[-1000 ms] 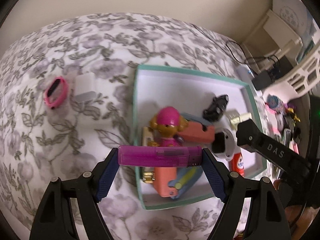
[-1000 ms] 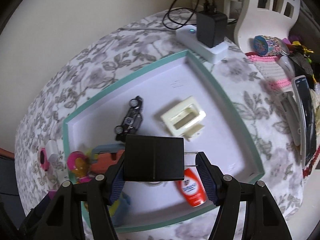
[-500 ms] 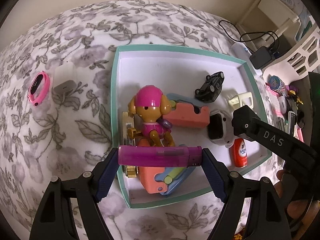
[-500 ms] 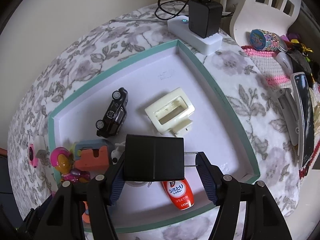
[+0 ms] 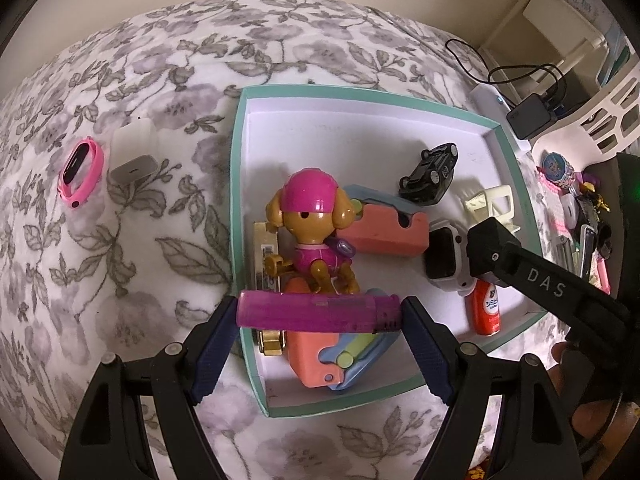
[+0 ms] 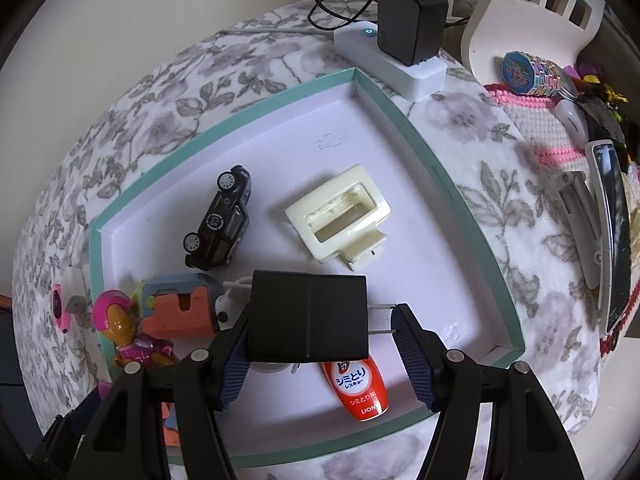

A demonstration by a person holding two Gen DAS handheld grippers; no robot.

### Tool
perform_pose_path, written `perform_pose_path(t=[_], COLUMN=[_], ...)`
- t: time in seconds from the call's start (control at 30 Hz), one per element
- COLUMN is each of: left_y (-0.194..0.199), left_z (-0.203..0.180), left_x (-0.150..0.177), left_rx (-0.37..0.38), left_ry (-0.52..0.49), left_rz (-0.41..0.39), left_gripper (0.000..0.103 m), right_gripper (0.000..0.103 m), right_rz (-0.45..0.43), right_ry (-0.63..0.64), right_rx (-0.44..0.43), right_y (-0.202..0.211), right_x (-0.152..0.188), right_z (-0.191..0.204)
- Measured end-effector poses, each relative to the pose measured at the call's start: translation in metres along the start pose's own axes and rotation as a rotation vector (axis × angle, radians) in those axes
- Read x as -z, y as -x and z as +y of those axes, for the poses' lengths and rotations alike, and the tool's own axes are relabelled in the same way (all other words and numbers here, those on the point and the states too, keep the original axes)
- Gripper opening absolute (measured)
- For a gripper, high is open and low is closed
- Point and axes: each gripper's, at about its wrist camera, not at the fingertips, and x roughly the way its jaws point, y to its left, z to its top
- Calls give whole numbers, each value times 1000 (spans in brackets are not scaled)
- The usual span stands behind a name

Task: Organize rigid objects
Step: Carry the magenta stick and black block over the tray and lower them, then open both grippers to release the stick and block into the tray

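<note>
On a floral-patterned cover [image 5: 168, 128], a pink band [image 5: 80, 174] and a white charger block [image 5: 134, 156] lie side by side, left of a teal-rimmed box [image 5: 236, 208]. Inside the box, a toy pup in a pink helmet [image 5: 312, 232] sits among coral blocks [image 5: 384, 230], with a black toy car [image 5: 430, 172] and a cream plastic frame [image 6: 340, 218] farther in, and a red tube [image 6: 360, 388] near the front wall. The left gripper [image 5: 319, 312] is clenched end to end on a purple lighter [image 5: 318, 310], held crosswise above the box's near-left corner. To the right, the right gripper [image 6: 320, 318] grasps a black plug adapter [image 6: 308, 318] over the box, one pad on its body and the other on its prongs. A white power strip [image 6: 390, 62] sits just beyond the box's far corner.
</note>
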Motion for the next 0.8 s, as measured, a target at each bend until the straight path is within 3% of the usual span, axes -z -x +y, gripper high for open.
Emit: perform_pose_path(t=[0.2, 0.33, 0.5, 0.6, 0.7, 0.8], left_y=[3, 4, 11, 18, 22, 26], left_z=[-2, -1, 8, 17, 29, 40], left_x=[-1, -1, -4, -5, -8, -10], left_rx=[-29, -44, -54, -72, -93, -109], left_ry=[-19, -20, 3, 29, 67, 103], left_rz=[-20, -30, -55, -86, -109, -131], left_gripper=[82, 82, 82, 83, 83, 97], right_gripper=[71, 81, 83, 100, 103, 103], right_rz=[4, -16, -43, -57, -76, -84], right_ry=[6, 4, 10, -2, -7, -13], right_rx=[0, -5, -15, -28, -32, -38], right_y=[-3, -1, 1, 3, 5, 6], right_x=[0, 0, -2, -2, -3, -2], right_z=[1, 2, 4, 3, 2, 1])
